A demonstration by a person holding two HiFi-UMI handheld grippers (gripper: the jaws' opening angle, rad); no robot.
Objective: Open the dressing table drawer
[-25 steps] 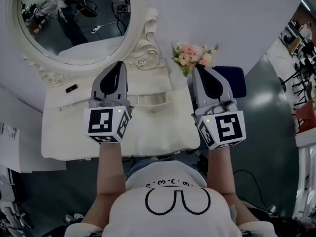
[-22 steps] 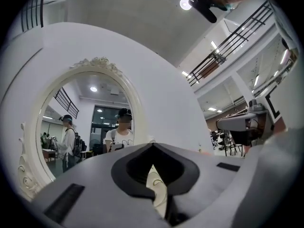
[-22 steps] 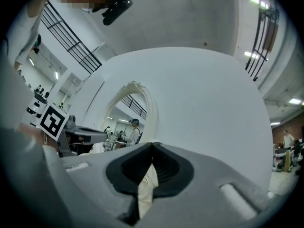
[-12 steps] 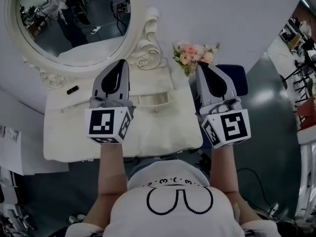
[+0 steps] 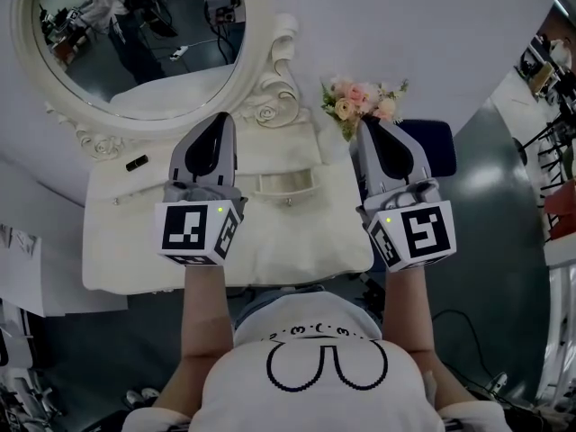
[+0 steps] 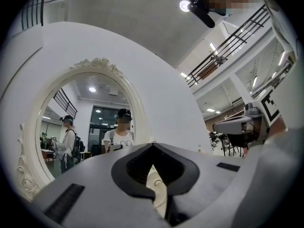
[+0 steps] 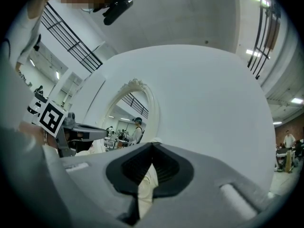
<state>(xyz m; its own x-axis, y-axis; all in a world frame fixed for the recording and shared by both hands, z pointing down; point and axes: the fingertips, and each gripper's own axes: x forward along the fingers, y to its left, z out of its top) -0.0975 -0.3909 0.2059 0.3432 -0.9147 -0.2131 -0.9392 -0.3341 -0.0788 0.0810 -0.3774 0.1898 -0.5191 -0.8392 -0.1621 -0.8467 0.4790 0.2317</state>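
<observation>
Change: hardly any since a second ago. Both grippers hang over the table top as before, and the whole scene sits a shade further right in frame.
Left gripper (image 5: 216, 120): centre-left of the head view, fingers together, nothing between them.
Right gripper (image 5: 373, 126): centre-right, fingers together too, empty, just beside the flowers (image 5: 363, 100).
Dressing table (image 5: 126, 246): cream, mid-frame, below the oval mirror (image 5: 135, 34) at upper left.
Drawer (image 5: 286, 192): mid-frame between the two grippers, neither touching it — pulled out or not, cannot tell.
</observation>
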